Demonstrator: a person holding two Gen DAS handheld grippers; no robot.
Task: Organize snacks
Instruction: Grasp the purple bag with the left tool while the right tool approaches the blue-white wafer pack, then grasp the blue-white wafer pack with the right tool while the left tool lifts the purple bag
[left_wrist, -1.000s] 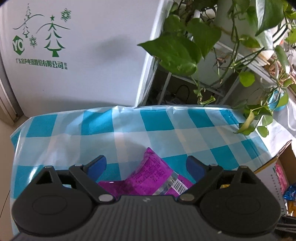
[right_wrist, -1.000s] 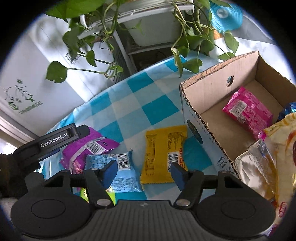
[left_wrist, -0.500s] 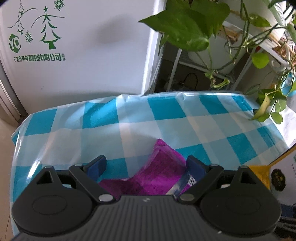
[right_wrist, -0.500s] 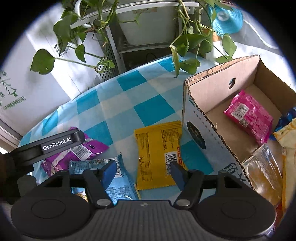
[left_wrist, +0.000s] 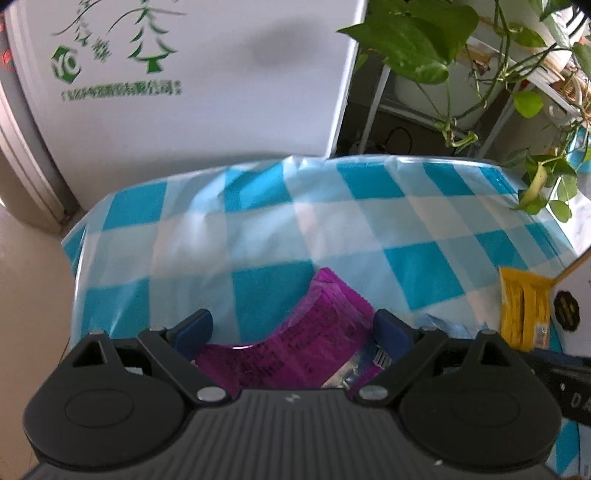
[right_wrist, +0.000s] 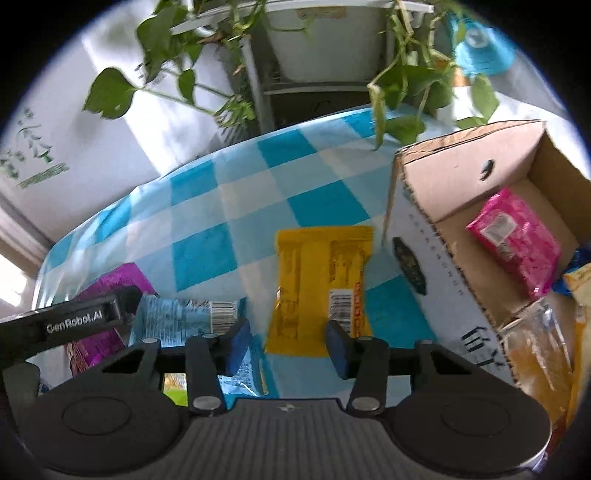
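Note:
On the blue-checked tablecloth (left_wrist: 266, 229) lies a purple snack packet (left_wrist: 314, 339), between the wide-apart fingers of my left gripper (left_wrist: 291, 330), which is open. The pads do not press on it. In the right wrist view a yellow packet (right_wrist: 317, 273) lies flat beside the cardboard box (right_wrist: 454, 177). My right gripper (right_wrist: 286, 345) hovers over the packet's near end, its jaws closing around it without a visible grip. A pale blue packet (right_wrist: 177, 317) lies left of it, next to the purple packet (right_wrist: 110, 284) and the left gripper's body (right_wrist: 74, 321).
The box holds a pink packet (right_wrist: 513, 240) and several other snacks at its near end (right_wrist: 535, 350). A green packet (right_wrist: 173, 384) shows under the right gripper. Trailing plant leaves (right_wrist: 402, 125) hang over the table's far edge. A white panel (left_wrist: 192, 92) stands behind.
The right jaws have narrowed over the yellow packet's near end. The left gripper has shifted right over the purple packet, bringing the yellow packet and box into its view.

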